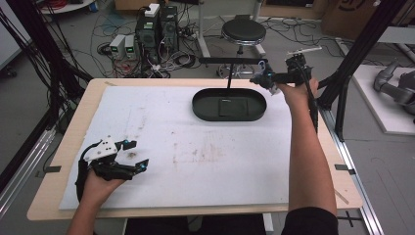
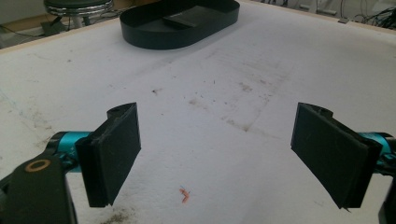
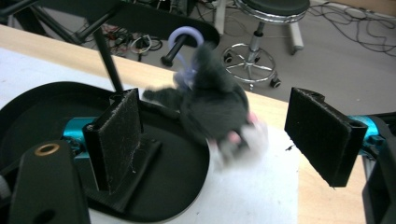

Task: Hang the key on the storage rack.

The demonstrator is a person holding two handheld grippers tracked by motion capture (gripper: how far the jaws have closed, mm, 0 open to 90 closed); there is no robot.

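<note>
Left claw (image 1: 133, 154) lower left of the high view, jaws spread wide, holding nothing, low over the white mat (image 1: 195, 161); whether it touches the mat I cannot tell. Left gripper view: pads (image 2: 114, 154) well apart, one small orange scrap (image 2: 185, 195) on the mat between them.

Right claw (image 1: 263, 74) upper right of centre, past the tray's right end. Jaws wide open, clamping nothing. Right gripper view: one blurred grey plush toy (image 3: 212, 109) between the pads, touching neither, with a lilac loop (image 3: 184, 39) on top.

One black oval tray (image 1: 229, 105), long axis left-right in the frame, one flat black rectangle (image 1: 233, 107) inside. One surface (image 1: 63, 147), one stool (image 1: 243, 33) behind.
</note>
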